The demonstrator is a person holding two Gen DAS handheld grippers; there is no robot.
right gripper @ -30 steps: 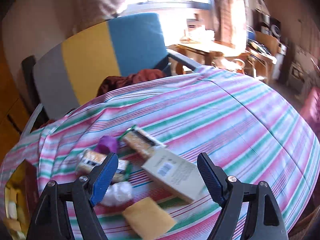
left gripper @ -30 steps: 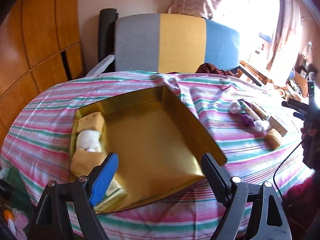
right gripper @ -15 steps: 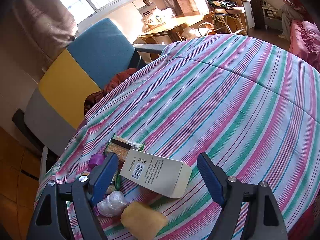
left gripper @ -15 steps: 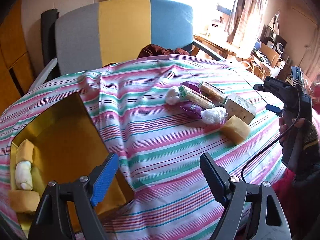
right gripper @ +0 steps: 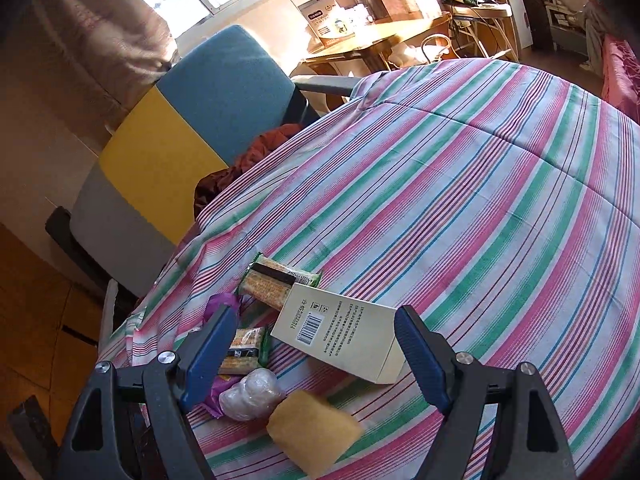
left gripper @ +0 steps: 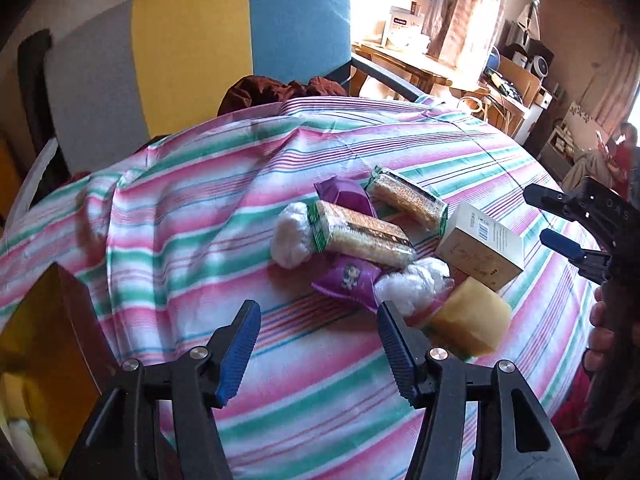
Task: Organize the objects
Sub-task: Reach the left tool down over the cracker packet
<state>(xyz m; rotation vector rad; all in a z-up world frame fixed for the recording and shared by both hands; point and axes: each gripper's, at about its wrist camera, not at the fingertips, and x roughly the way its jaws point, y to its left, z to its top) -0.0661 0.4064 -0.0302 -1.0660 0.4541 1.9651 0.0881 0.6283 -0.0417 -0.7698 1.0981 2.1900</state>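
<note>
My left tongs [left gripper: 316,340] and right tongs [right gripper: 316,356] gape wide, empty. The snack pile, cracker pack [left gripper: 360,236] atop, sits near the bench's right edge; a careless grab could knock the yellow sponge [left gripper: 468,320] off.

Tablecloth [left gripper: 192,208] pink-green-white striped; sponge [left gripper: 468,326] yellow; packet [left gripper: 346,276] purple; chair [left gripper: 192,52] grey-yellow-blue.

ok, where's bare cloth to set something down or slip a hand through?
Free: striped tablecloth right of the cream barcode carton; also between the gold box and white fluffy bundle. Crowded: carton, yellow sponge block, green-wrapped cracker packs, purple packets.
</note>
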